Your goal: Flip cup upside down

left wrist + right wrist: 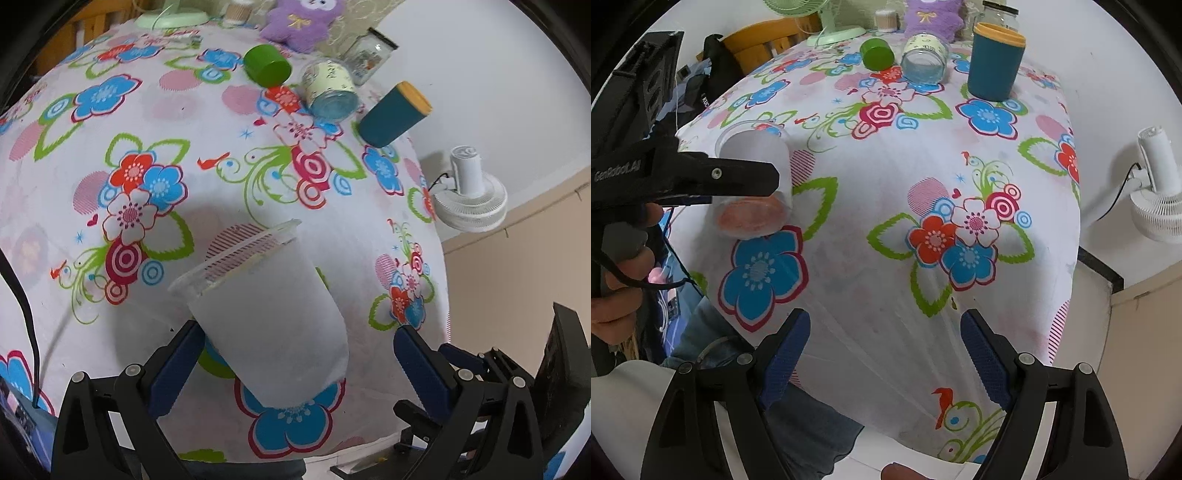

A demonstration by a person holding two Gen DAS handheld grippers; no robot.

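A frosted clear plastic cup stands between the fingers of my left gripper, tilted, rim up and away from the camera. The left finger touches its wall; the right finger stands well apart from it, so the jaws are open. In the right wrist view the same cup shows at the table's left edge, lifted and leaning, with the left gripper's black finger across it. My right gripper is open and empty above the table's near edge.
A floral cloth covers the table. At the far end are a green cup on its side, a glass jar on its side, a teal cup upright, a purple plush toy and a green fan base. A white fan stands right of the table.
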